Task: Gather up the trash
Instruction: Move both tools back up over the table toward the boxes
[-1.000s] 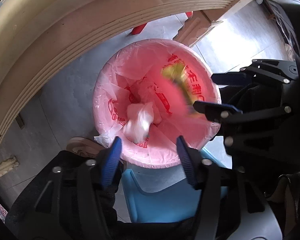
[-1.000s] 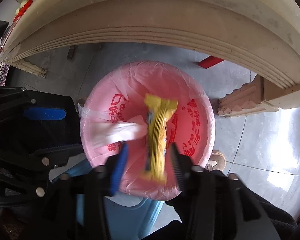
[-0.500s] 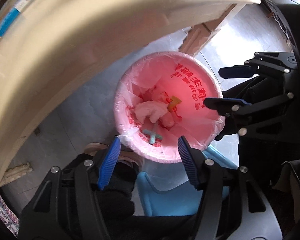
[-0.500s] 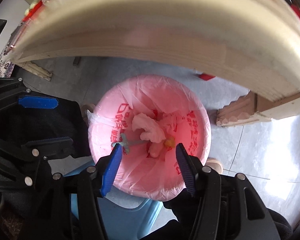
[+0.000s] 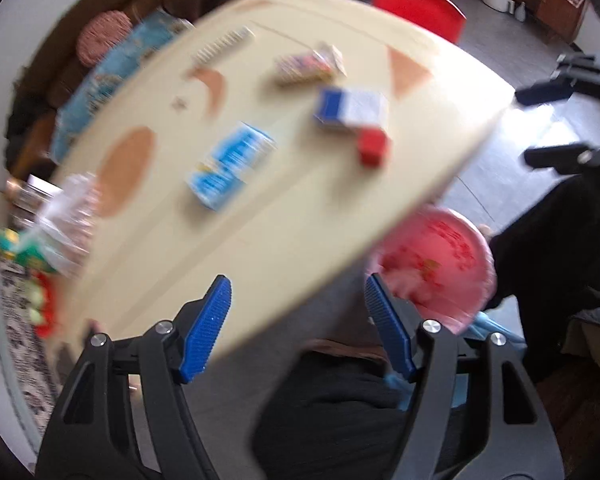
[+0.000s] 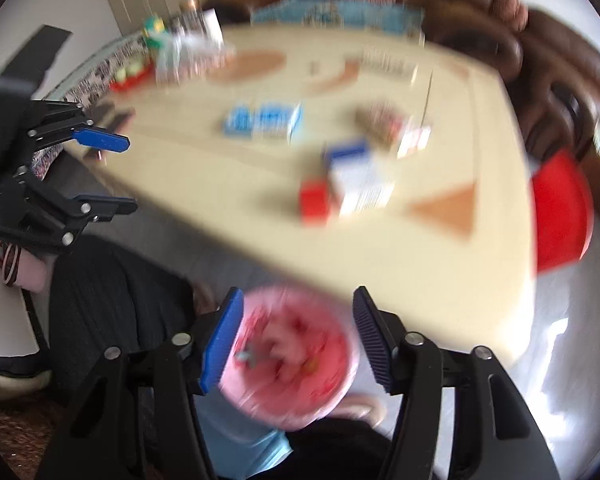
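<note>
Cream tabletop [image 5: 284, 216] with tan inlay shapes fills both wrist views, heavily motion-blurred; a red chair [image 5: 418, 4] stands at its far side and a dark sofa lies beyond. Remaining litter on the table: a blue-and-white carton [image 5: 230, 168], a white box with a blue end [image 5: 352, 110] touching a small red box [image 5: 374, 146], and a patterned packet [image 5: 306, 66] farther back. Clear plastic bags [image 5: 66, 208] sit at the table's left end. Pink-lined bin [image 6: 296, 356] stands on the floor below the near table edge, with scraps already in it. Left gripper [image 5: 296, 324] is spread wide and holds nothing; right gripper [image 6: 298, 338] is likewise spread and empty, its blue pads [image 6: 222, 342] framing the bin from above.

Judged risks: the near table edge lies close to both grippers, so a fast rise could knock a finger against it. The white box and red box touch, so a reach for one could push the other away or pinch both. Light cartons may slide or crush under a hard squeeze. Blur hides which items are truly trash, so a wrong pick is possible
</note>
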